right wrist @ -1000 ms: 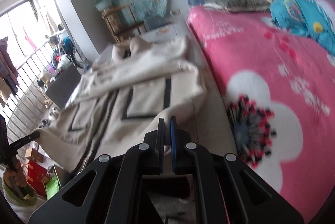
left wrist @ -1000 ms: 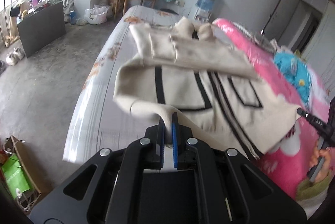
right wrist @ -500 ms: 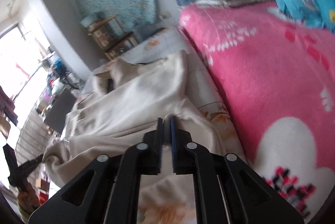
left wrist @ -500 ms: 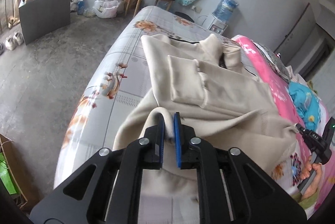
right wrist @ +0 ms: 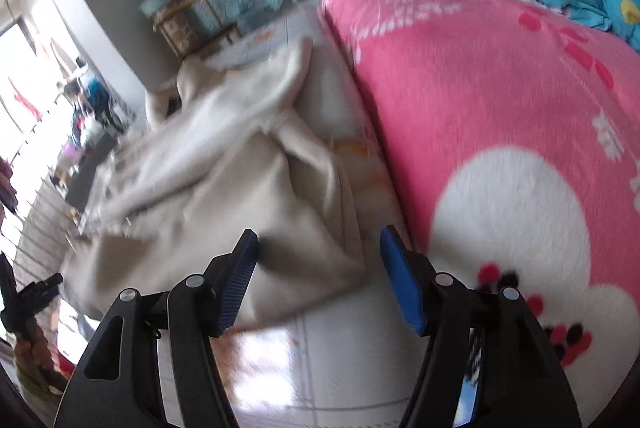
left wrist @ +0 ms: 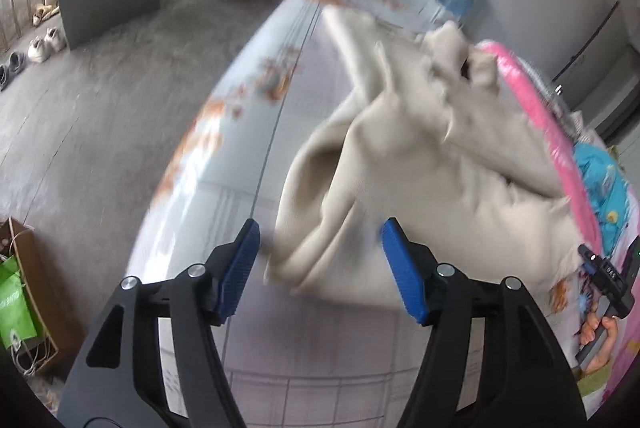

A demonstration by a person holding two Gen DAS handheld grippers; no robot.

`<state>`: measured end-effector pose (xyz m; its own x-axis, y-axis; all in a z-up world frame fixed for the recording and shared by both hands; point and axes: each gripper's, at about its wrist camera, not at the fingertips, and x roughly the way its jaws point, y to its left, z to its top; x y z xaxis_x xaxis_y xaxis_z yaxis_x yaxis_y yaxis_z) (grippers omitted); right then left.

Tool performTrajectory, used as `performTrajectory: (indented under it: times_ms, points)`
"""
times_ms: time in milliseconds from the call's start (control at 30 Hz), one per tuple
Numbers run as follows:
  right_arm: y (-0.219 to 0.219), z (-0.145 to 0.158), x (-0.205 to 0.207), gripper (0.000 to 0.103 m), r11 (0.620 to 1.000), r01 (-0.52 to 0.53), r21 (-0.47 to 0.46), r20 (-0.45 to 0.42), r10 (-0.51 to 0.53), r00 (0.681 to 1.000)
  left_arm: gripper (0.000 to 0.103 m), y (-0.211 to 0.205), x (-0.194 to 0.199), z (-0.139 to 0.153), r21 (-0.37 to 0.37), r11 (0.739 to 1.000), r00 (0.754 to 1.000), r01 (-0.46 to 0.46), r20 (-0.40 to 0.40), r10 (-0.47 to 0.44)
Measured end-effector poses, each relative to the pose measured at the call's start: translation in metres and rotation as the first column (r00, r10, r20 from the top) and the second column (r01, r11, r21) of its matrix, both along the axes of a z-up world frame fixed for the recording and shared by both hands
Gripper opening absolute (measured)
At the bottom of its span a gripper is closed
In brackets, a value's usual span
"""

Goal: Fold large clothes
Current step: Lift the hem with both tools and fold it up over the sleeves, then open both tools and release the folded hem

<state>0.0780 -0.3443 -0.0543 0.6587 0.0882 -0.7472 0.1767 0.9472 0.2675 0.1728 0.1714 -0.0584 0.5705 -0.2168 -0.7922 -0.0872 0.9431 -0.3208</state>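
- Cream, thick knitted fabric is what I am dealing with: the large cream knitted garment (left wrist: 420, 163) is lying in a loose heap on the pale floral bedsheet (left wrist: 248, 115), beside the pink fleece blanket with white flowers (right wrist: 500, 99).
- My left gripper (left wrist: 320, 260) is hovering just short of the garment's near edge with its jaws spread wide and nothing between them.
- My right gripper (right wrist: 318, 264) is likewise standing with jaws apart and empty, the near corner of the cloth lying just ahead of them.
- I am judging the cloth to be soft, limp and fairly heavy for its size; it is slumping into deep folds and will probably sag and drag wherever it is unsupported.
- I am reckoning the best hold to be a single doubled edge or corner near each end of the near hem, pinched deep so the knit is not slipping out.
- Motion blur is hiding the finer detail of seams and cuffs, so I cannot tell which edge is which.
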Motion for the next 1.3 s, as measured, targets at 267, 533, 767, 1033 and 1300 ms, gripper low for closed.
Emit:
performTrajectory:
  times_ms: [267,533,767,1033,1300]
  points:
    - [0.021,0.002,0.010,0.020,0.989,-0.031,-0.144,-0.008,0.031,1.000,0.018,-0.034,-0.009,-0.001,0.286,0.958,0.998,-0.008,0.063,-0.010]
    - [0.027,0.046,-0.021,0.013,0.993,-0.051,-0.109,0.072,0.059,0.996,0.007,-0.040,-0.044,0.055,0.365,0.931,0.980,0.025,0.176,-0.095]
    - [0.006,0.021,-0.066,0.020,0.998,-0.032,0.054,-0.014,0.033,0.999,0.009,-0.008,-0.081,0.043,0.266,0.962,0.996,0.066,0.046,-0.081]
    - [0.016,0.043,-0.086,0.043,0.998,0.017,-0.058,0.052,-0.014,0.999,0.018,0.011,-0.090,0.057,0.214,0.977,0.990,0.010,0.134,-0.039]
    - [0.084,0.032,-0.031,0.047,0.969,-0.164,-0.186,-0.016,0.164,0.986,0.023,-0.061,-0.045,0.042,0.236,0.953,0.972,0.192,0.087,-0.217]
